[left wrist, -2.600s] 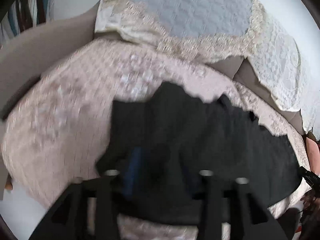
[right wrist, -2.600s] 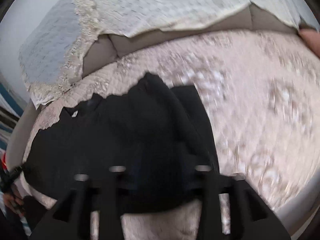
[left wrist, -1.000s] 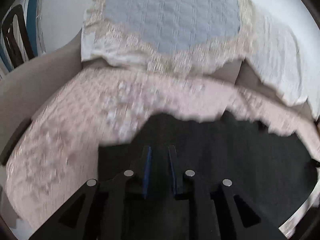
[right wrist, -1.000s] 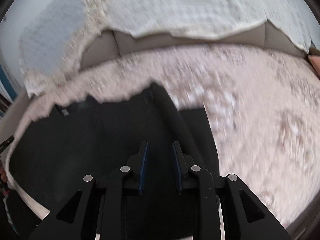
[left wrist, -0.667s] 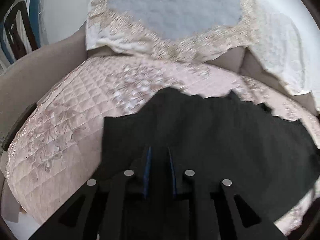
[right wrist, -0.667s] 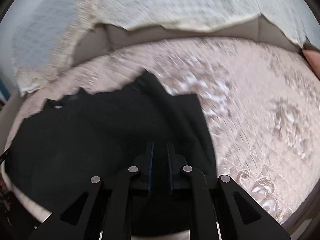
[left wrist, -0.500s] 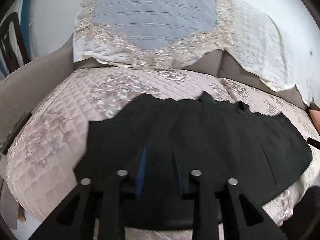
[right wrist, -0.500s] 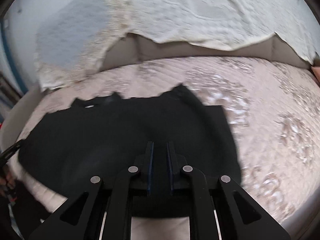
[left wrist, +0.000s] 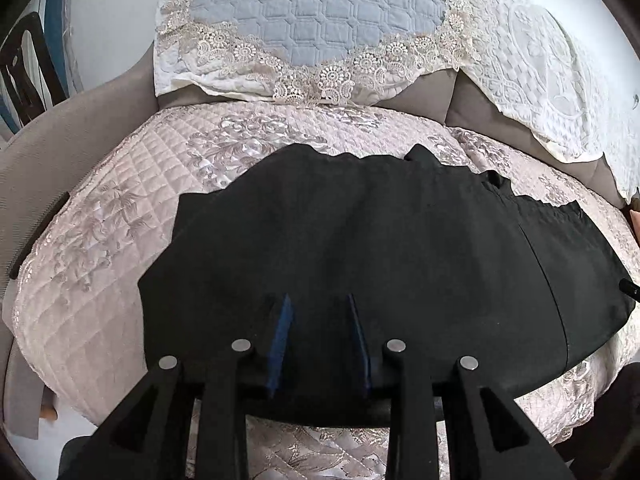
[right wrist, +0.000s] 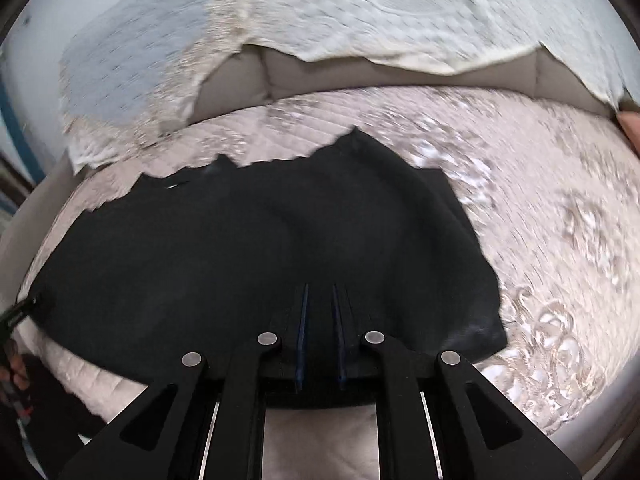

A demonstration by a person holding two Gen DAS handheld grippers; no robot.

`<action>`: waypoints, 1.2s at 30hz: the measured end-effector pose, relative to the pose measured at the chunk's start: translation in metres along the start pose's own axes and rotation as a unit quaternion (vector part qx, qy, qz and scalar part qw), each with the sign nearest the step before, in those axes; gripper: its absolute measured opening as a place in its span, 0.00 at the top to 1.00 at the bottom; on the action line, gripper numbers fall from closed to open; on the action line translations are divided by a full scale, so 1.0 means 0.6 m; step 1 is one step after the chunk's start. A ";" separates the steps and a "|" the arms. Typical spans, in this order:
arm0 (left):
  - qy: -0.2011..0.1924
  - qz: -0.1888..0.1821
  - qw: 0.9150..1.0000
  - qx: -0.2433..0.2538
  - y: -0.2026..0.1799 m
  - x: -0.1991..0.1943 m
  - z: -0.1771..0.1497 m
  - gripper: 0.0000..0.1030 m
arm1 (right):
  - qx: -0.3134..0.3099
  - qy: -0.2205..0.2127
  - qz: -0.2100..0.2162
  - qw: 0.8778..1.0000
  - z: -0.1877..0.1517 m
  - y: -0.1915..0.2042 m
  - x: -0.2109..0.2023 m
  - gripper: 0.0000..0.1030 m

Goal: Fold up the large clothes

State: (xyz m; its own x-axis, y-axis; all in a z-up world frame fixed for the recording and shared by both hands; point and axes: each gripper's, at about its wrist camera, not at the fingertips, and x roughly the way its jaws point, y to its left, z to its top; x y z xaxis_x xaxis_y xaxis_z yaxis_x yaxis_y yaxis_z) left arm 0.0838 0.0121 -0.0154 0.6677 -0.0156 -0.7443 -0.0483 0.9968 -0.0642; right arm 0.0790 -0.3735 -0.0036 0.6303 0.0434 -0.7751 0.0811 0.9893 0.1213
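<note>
- Left wrist view: left gripper [left wrist: 318, 340] spread apart, gripping nothing, over the near hem of the black garment [left wrist: 380, 248]
- Right wrist view: right gripper [right wrist: 319, 336] with a narrow gap, gripping nothing; garment flat on the pink quilted cover [right wrist: 560, 220]; lace throw [left wrist: 320, 12] behind

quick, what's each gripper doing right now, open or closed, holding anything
Left gripper: open, above the black garment, holding nothing.
Right gripper: nearly closed; grip unclear.

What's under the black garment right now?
The black garment lies spread on the pink quilted cover of the sofa seat, which shows all around it. Whatever lies directly beneath, or between its layers, is covered.
</note>
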 end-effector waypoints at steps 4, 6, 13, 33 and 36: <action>0.016 0.004 1.000 -0.006 0.010 0.015 -0.008 0.69 | -0.016 0.015 -0.007 1.000 -0.017 0.020 0.017 0.88; 0.015 0.003 1.000 -0.006 0.011 0.013 -0.011 0.69 | -0.019 0.029 -0.005 0.999 -0.022 0.028 0.027 0.88; -0.004 0.000 1.000 -0.009 0.015 -0.013 0.001 0.69 | -0.067 0.022 0.042 0.997 -0.021 0.115 0.017 0.88; -0.006 0.001 0.996 -0.092 0.122 -0.002 0.013 0.60 | -0.144 0.045 0.158 0.976 -0.011 0.357 0.104 0.88; 0.007 0.008 0.996 -0.089 0.135 0.020 0.015 0.53 | -0.140 0.065 0.145 0.977 -0.019 0.355 0.128 0.88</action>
State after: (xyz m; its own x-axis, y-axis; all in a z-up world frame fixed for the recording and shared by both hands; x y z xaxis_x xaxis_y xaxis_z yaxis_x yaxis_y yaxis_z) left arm 0.0945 0.0933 -0.0233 0.6554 -0.0014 -0.7553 -0.1906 0.9673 -0.1671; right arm 0.1359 -0.1582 -0.0442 0.4903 0.3278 -0.8076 -0.3128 0.9310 0.1880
